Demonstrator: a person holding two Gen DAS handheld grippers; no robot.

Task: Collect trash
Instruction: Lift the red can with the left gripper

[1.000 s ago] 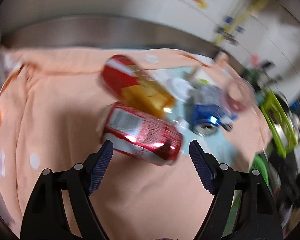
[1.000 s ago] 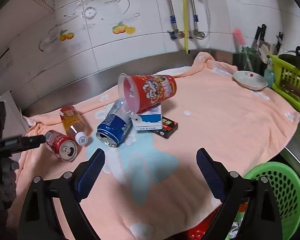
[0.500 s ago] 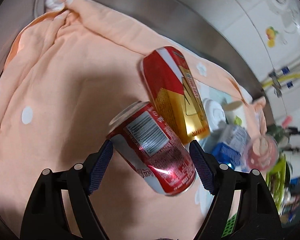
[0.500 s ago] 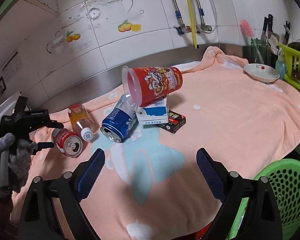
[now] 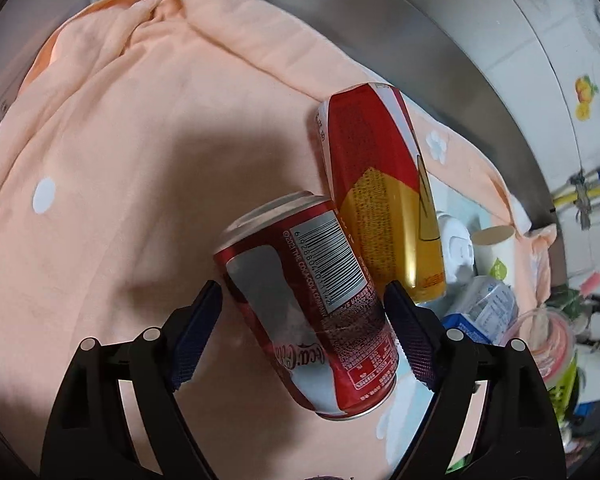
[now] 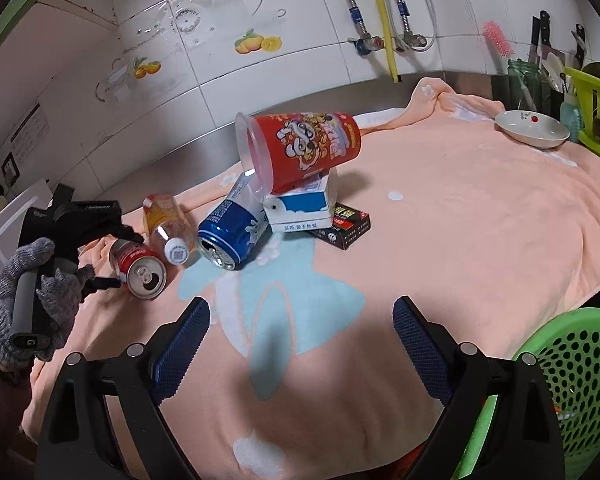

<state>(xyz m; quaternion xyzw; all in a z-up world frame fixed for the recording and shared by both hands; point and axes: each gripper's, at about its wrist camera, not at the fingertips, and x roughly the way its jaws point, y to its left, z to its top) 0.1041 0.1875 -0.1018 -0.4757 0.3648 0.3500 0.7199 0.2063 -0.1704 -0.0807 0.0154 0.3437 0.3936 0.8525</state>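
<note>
A red cola can (image 5: 320, 300) lies on its side on the peach towel (image 5: 120, 160), between the fingers of my left gripper (image 5: 302, 300). The jaws are open around it, close to its sides. A red and yellow bottle (image 5: 384, 184) lies against the can. In the right wrist view the cola can (image 6: 138, 266), the bottle (image 6: 166, 226), a blue can (image 6: 230, 230), a milk carton (image 6: 300, 208), a red cup (image 6: 300, 146) and a black box (image 6: 346, 224) lie in a cluster. My right gripper (image 6: 302, 344) is open and empty above the towel.
A green perforated basket (image 6: 572, 380) stands at the lower right edge. A white bowl (image 6: 532, 128) sits on the towel at the far right, beside a green rack (image 6: 596, 108). The tiled wall and steel counter rim run behind.
My left gripper has moved in and turned, so the cola can now lies between its open fingers. The right gripper has drawn slightly closer to the cluster.
</note>
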